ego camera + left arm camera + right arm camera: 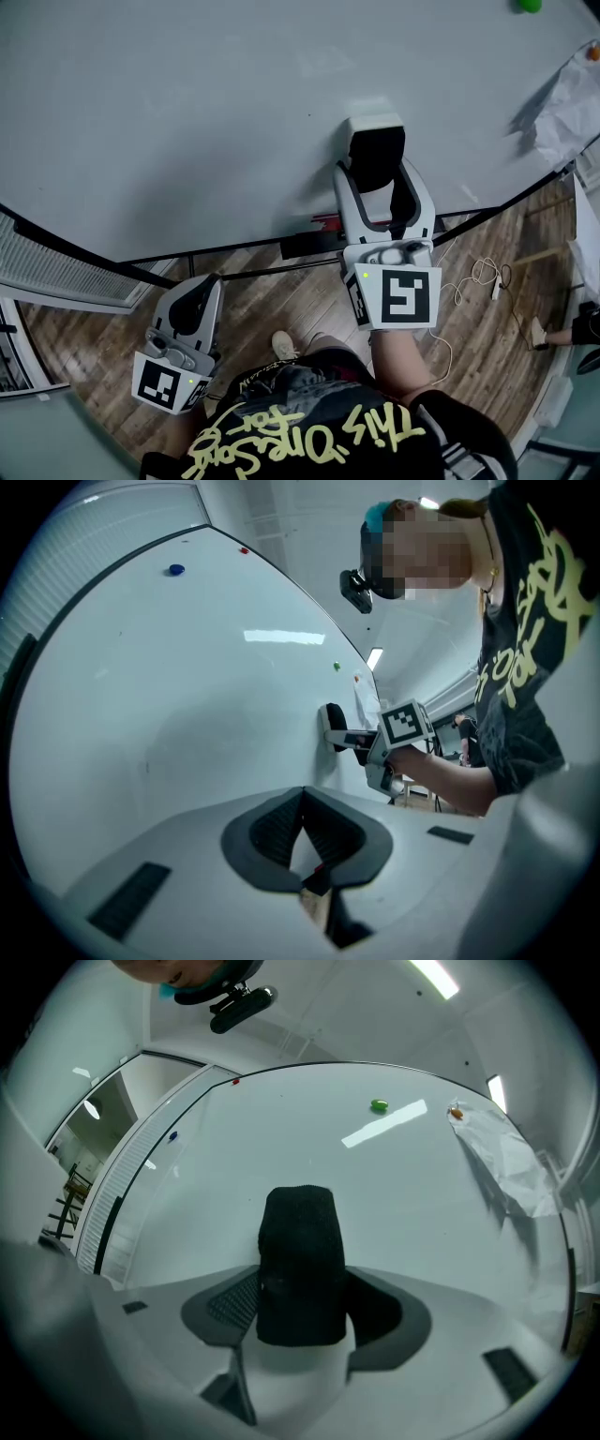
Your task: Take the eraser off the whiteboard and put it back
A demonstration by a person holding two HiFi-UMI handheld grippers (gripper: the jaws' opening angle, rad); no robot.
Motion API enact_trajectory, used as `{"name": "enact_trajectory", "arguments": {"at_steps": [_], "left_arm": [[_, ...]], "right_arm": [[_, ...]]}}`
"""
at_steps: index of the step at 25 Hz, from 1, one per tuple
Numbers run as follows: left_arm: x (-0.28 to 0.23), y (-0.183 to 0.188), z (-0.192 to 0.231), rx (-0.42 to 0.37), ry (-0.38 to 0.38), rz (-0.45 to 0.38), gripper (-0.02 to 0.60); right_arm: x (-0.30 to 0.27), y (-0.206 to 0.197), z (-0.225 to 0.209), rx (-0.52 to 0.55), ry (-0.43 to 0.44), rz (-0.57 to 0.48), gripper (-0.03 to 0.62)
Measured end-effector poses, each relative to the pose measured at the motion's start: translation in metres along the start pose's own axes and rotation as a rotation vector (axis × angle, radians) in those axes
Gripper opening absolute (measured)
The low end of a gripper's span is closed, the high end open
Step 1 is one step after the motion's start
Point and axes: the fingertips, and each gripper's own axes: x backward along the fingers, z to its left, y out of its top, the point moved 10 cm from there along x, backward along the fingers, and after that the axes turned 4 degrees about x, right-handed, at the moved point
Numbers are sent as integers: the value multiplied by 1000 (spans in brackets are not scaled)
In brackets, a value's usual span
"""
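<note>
Right gripper (377, 176) clamps the eraser (300, 1260), seemingly against the whiteboard (187, 112); left gripper (303, 841) closed, empty.

Black felt eraser (300, 1260) sits between the right gripper's (377, 178) jaws, against the white whiteboard (187, 112); left gripper (197, 295) hangs lower-left.

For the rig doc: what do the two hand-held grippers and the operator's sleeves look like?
The left hand-held gripper and right hand-held gripper are white with dark grey ribbed pads. Each carries a cube with black-and-white square markers and a small green light. The person wears a black short-sleeved T-shirt with yellow lettering.
</note>
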Motion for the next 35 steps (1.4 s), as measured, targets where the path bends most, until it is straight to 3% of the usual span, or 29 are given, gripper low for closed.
{"name": "enact_trajectory", "arguments": {"at_steps": [14,35], "left_arm": [[8,-3,3,7,23,0,8],[10,0,-7,-12,18,2,8]], "right_arm": [[-4,-3,1,2,-38,-21,262],[17,-3,-12,-37,-12,-66,261]]}}
